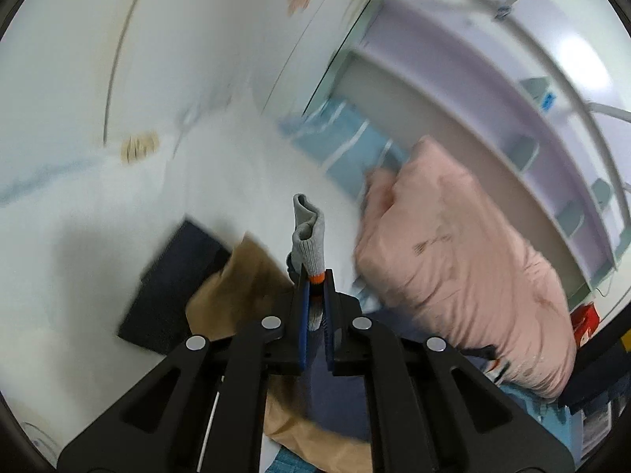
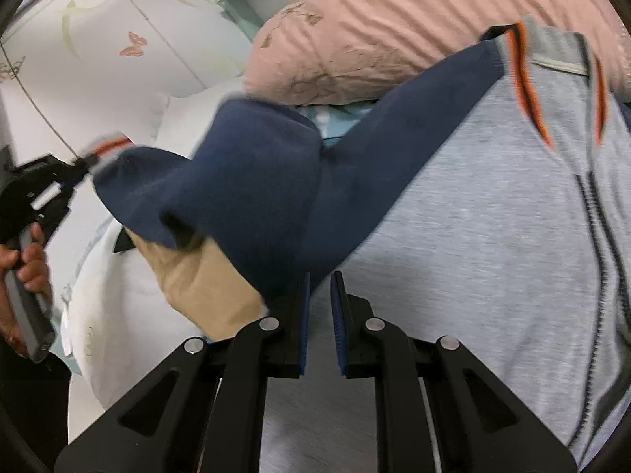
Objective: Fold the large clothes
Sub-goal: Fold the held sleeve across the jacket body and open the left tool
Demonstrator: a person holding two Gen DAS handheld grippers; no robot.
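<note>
Gripping the grey ribbed cuff [image 1: 311, 252] of the jacket [image 2: 473, 236], the left gripper [image 1: 314, 295] has its jaws pressed nearly together on the knit; the cuff's orange stripe sits right at the fingertips and the free end stands up above them. Seen from the right wrist, the left gripper [image 2: 84, 163] is at the far left of the jacket, raised off the bedding, with a hand [image 2: 29, 264] wrapped round its grey handle and the navy sleeve [image 2: 236, 197] drawn up in a slack arc from the jacket body toward it. Right gripper [image 2: 319, 280] is angled down at the jacket's grey body, jaws a narrow gap apart; the sleeve's edge lies against the left finger, but whether cloth is pinched between the pads cannot be told. Jacket lies spread below and right of the right gripper: grey front, dark zip, orange trim near the collar [image 2: 552, 51]. No readable writing or label on any surface. A pink quilt [image 2: 394, 19] is bunched just behind the jacket collar; a tan cloth [image 2: 205, 283] lies under the sleeve; a dark folded item [image 1: 169, 276] sits beyond the tan cloth in the left wrist view. White bedding [image 2: 118, 335] lies left of the jacket. Left wrist view is motion-blurred apart from the gripper and cuff.
</note>
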